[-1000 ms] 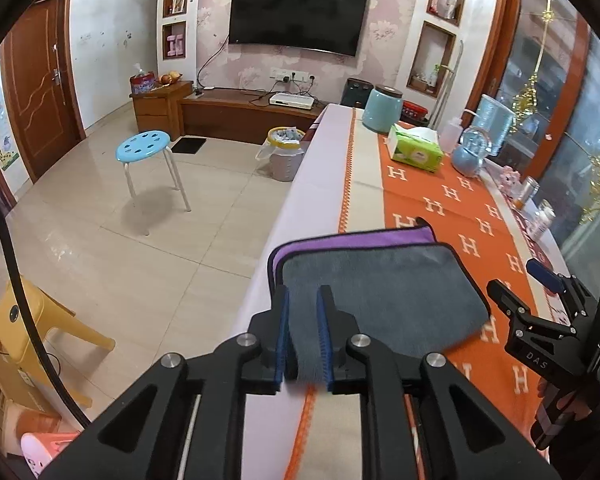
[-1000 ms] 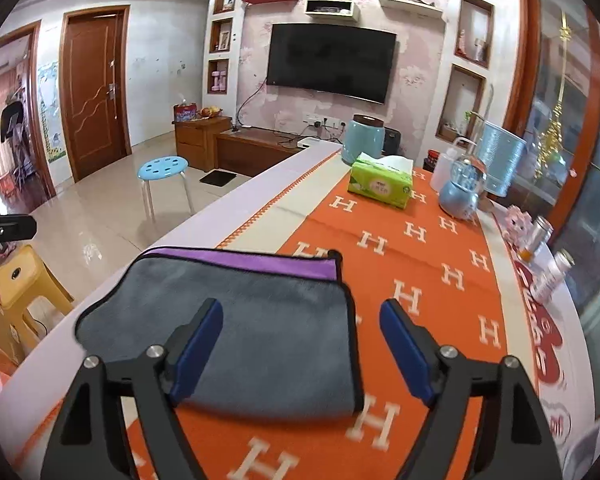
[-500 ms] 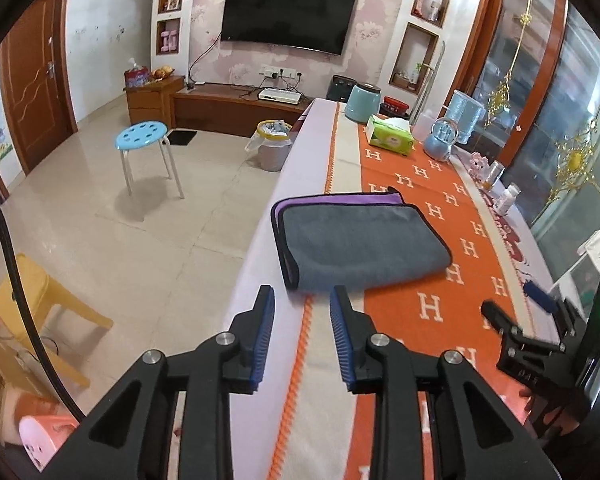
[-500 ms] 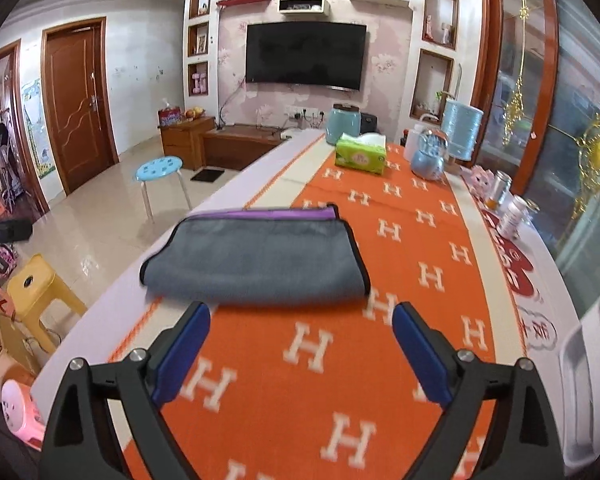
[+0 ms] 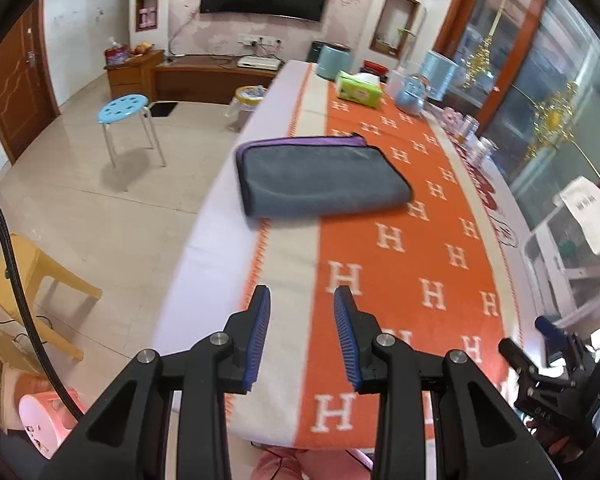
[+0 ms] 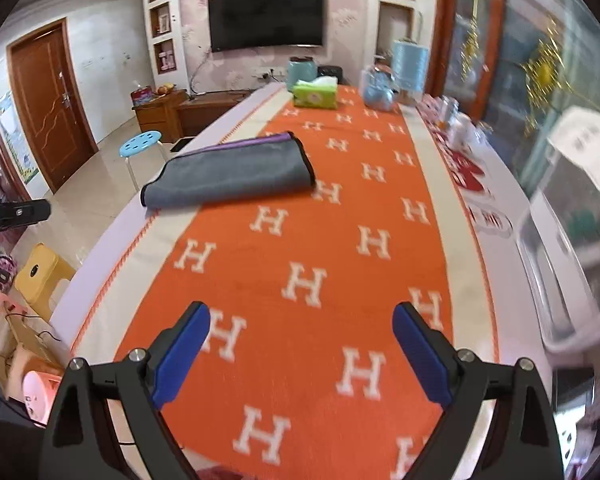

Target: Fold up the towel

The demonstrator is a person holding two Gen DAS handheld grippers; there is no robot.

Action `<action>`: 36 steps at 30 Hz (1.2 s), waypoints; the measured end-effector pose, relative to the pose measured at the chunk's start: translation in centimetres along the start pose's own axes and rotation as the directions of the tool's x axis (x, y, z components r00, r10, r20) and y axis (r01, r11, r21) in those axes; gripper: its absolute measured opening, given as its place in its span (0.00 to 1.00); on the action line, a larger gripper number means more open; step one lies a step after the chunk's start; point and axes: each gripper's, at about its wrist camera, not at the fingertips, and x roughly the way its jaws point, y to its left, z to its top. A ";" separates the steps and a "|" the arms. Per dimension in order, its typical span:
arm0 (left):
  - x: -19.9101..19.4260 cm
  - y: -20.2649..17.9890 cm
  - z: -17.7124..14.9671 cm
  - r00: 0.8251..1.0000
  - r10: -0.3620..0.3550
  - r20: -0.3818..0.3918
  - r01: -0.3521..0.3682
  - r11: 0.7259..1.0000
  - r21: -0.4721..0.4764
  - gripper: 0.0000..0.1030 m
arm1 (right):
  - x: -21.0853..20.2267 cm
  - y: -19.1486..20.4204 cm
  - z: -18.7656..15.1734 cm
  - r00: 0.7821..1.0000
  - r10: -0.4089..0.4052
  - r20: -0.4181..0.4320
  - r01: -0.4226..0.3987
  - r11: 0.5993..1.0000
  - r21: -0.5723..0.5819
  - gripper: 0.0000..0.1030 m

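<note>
The left claw (image 5: pixel 302 312) is hovering over the near end of the table (image 5: pixel 292 264), fingers spread, gripping nothing. The right claw (image 6: pixel 300 344) is hovering over the orange cloth (image 6: pixel 320 248), fingers spread wider, also gripping nothing. The towel (image 5: pixel 320 178) is lying folded on the table, well ahead of both claws: ahead of the left claw, and ahead and left of the right claw (image 6: pixel 230 172). Grey side is facing up; a purple edge is showing along the far side. The near-left part is overlapping the cloth's pale border. A tissue box (image 6: pixel 315 95) is standing far beyond the towel.
</note>
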 end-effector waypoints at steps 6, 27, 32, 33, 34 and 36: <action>0.1 -5.8 -0.7 0.998 -0.044 -0.046 0.046 0.998 0.052 0.34 | -2.7 -2.9 -2.1 1.000 -0.009 -0.027 0.010 0.998 0.066 0.91; -3.6 -18.7 -0.8 0.998 -0.058 -0.005 0.057 0.960 0.274 0.96 | -10.8 -9.9 -1.0 0.995 0.015 -0.097 0.017 0.949 0.314 1.00; -4.7 -18.4 -1.0 0.998 -0.009 0.057 -0.008 0.958 0.287 0.99 | -12.2 -8.0 -0.4 0.999 -0.026 -0.048 0.039 0.953 0.300 1.00; -4.9 -18.3 -1.1 0.998 -0.005 0.069 -0.015 0.959 0.282 0.99 | -12.3 -7.5 -0.4 0.999 -0.035 -0.032 0.043 0.955 0.292 1.00; -5.0 -18.1 -1.3 0.997 0.001 0.078 -0.022 0.963 0.268 0.99 | -12.4 -7.3 -0.5 0.999 -0.040 -0.026 0.045 0.956 0.290 1.00; -4.9 -17.9 -1.6 0.997 0.014 0.077 -0.034 0.965 0.259 0.99 | -12.3 -6.8 -0.8 0.999 -0.035 -0.018 0.039 0.955 0.293 1.00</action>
